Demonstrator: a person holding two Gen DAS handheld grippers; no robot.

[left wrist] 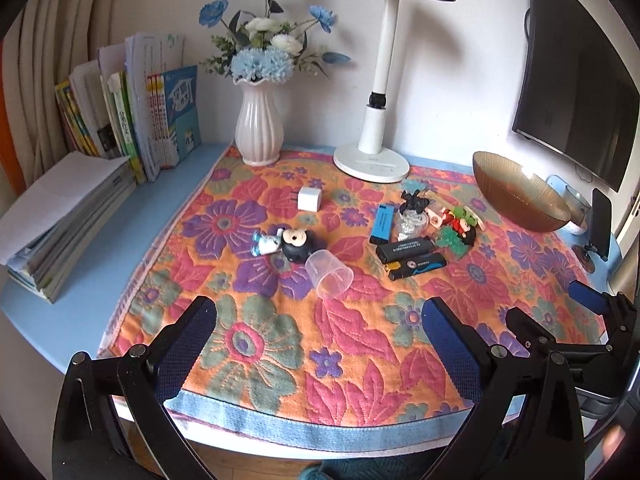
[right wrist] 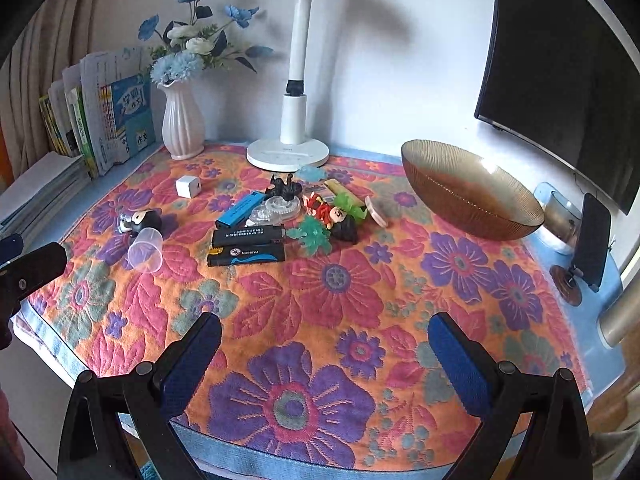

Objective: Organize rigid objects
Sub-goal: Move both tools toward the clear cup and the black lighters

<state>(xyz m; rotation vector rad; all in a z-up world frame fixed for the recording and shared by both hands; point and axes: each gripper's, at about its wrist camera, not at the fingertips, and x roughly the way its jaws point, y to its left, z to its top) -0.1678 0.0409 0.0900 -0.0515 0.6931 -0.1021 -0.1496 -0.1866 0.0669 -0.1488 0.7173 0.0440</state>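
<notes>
Small items lie scattered on a floral cloth (left wrist: 280,344). A clear plastic cup (left wrist: 330,274) (right wrist: 146,249) rests on its side beside a black round-headed toy (left wrist: 294,245) (right wrist: 144,218). Behind them sits a white charger cube (left wrist: 310,199) (right wrist: 189,187). To the right, a blue lighter (left wrist: 383,224) (right wrist: 240,210), two black lighters (left wrist: 406,249) (right wrist: 246,257) and a red-and-green figure (left wrist: 460,224) (right wrist: 336,214) are clustered. An amber glass bowl (left wrist: 520,196) (right wrist: 472,192) stands tilted at the back right. My left gripper (left wrist: 319,312) (right wrist: 28,254) and right gripper (right wrist: 325,322) (left wrist: 554,304) hover open and empty over the cloth's front.
A white vase of blue flowers (left wrist: 259,128) and a white desk lamp (left wrist: 372,160) stand at the back. Books (left wrist: 160,112) line the left side, with a stack (left wrist: 68,216) lying flat. A dark monitor (left wrist: 580,80) hangs on the right, above a phone on a stand (right wrist: 594,236).
</notes>
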